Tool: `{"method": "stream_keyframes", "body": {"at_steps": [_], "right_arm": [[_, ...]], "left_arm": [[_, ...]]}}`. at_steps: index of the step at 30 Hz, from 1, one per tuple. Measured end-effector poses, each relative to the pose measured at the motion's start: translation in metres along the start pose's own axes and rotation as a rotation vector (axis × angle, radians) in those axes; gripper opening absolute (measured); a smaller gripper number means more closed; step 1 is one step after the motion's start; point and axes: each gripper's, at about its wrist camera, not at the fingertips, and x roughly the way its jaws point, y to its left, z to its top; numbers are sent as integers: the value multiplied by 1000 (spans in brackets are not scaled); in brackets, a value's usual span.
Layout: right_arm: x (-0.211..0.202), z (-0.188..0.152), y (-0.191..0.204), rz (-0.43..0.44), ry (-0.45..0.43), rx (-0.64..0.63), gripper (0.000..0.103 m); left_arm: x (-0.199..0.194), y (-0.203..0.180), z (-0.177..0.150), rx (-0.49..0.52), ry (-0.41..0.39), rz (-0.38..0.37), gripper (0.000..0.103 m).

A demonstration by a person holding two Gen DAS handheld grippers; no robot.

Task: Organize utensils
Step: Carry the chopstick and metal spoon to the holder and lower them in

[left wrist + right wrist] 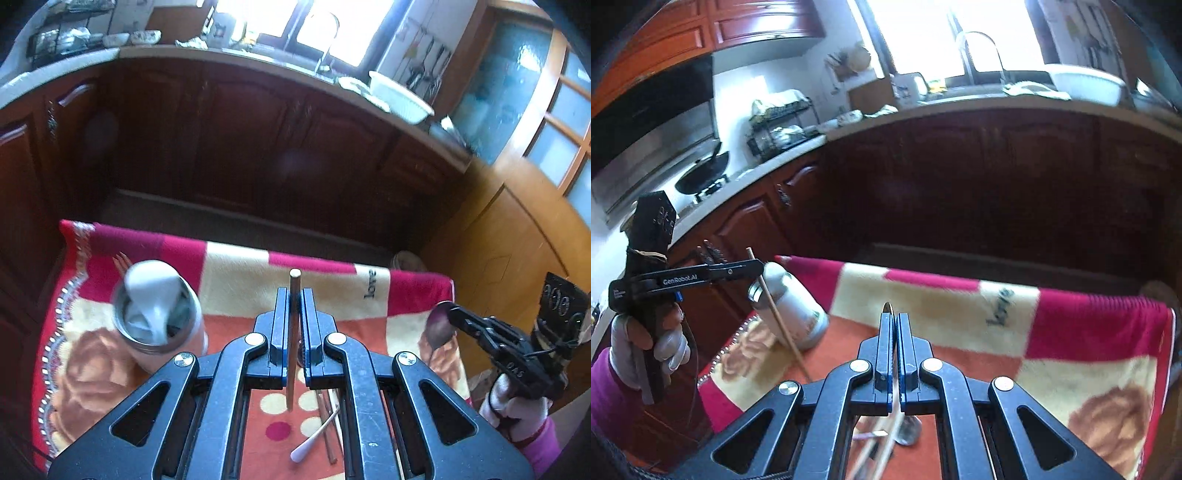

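A wooden chopstick [294, 332] stands nearly upright between the fingers of the left gripper [294, 295], which are pressed in on it from both sides; its round end pokes up just past the fingertips, and its lower end hangs free above the blanket [236, 273], not touching it. Seen from the right wrist, the same chopstick slants down from the left gripper's tip, crossing in front of the cup. The right gripper [894, 321] has its fingers pinched tight on a metal spoon [887, 308]: only a thin edge shows above the fingertips in its own view, while from the left wrist the spoon's bowl [437, 326] stands out in front of the closed tips. Below and behind the left gripper's fingers, more utensils lie loose on the blanket, among them a white spoon [314, 439] and brown chopsticks [327, 424]. Left of the left fingers stands a cylindrical cup [159, 325] with a white ceramic spoon [151, 295] leaning inside it. A gloved hand [517, 406] with a pink sleeve holds the right gripper, and another gloved hand [646, 347] grips the left one. Beyond the blanket's far edge run dark wooden cabinets [240, 140] under a countertop.
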Motion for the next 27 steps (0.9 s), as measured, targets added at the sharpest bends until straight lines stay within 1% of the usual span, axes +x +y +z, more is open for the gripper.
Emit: {"method": "stream_keyframes", "body": {"at_steps": [7, 11, 14, 17, 20, 21, 23, 27], "right_arm": [[15, 38, 48, 48, -48, -53, 1], [28, 67, 81, 74, -84, -98, 1], [41, 88, 105, 77, -110, -117, 1], [60, 105, 128, 53, -138, -143, 1], [80, 118, 149, 18, -165, -182, 1], [87, 121, 155, 6, -172, -194, 1], [104, 127, 165, -13, -182, -214, 1], [130, 126, 180, -62, -201, -276, 1]], "left_arm": [[-63, 26, 33, -22, -87, 20, 4], [-96, 41, 56, -42, -138, 31, 4], [-117, 53, 72, -48, -183, 60, 4], [-129, 67, 86, -59, -223, 98, 4], [-130, 79, 92, -53, -245, 152, 4], [-128, 82, 92, -53, -243, 159, 4], [-121, 89, 91, -52, -232, 169, 4], [-100, 98, 84, -41, -195, 206, 4]]}}
